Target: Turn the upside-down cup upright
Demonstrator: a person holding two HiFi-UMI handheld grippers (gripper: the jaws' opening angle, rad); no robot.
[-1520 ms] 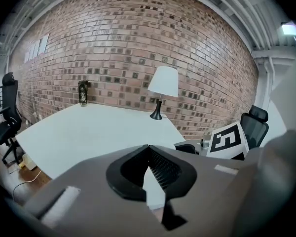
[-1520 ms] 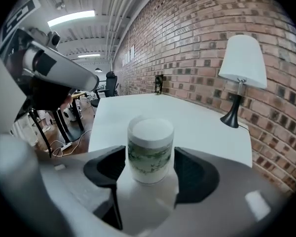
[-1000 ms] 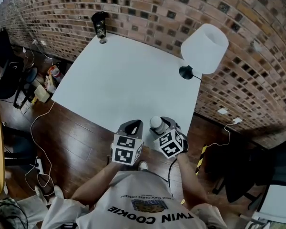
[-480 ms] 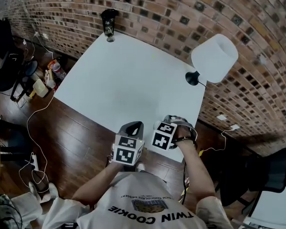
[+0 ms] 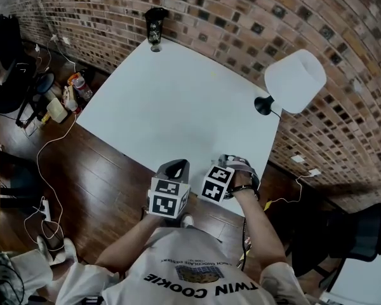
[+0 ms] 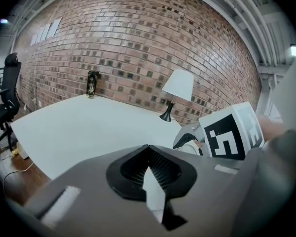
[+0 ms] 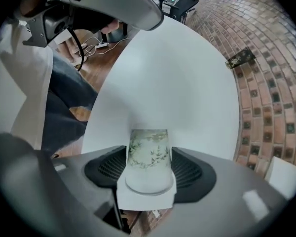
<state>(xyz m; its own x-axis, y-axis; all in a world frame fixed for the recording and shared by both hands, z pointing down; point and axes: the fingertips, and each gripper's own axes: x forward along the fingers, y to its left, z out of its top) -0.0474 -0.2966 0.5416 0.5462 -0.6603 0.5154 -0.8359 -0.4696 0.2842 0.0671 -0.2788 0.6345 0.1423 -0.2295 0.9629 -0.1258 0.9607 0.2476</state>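
A pale cup (image 7: 148, 157) with a green leaf print sits between the pads of my right gripper (image 7: 148, 154), which is shut on it. One round end faces the camera; the other points toward the white table (image 7: 187, 83). In the head view the right gripper (image 5: 232, 169) hovers at the table's near edge, and its marker cube hides the cup. My left gripper (image 5: 173, 170) hangs just left of it, off the table edge. In the left gripper view its jaws (image 6: 149, 149) are shut on nothing, and the right gripper's cube (image 6: 232, 132) shows close by.
A white-shaded lamp (image 5: 295, 81) with a black base (image 5: 263, 105) stands at the table's right side by the brick wall. A dark tumbler (image 5: 155, 23) stands at the far corner. Cables and bottles lie on the wooden floor (image 5: 108, 189) to the left.
The right gripper has rolled over with the cup. The cup's pale end showed in the head view a second ago and is now hidden behind the marker cube. The left gripper has barely moved.
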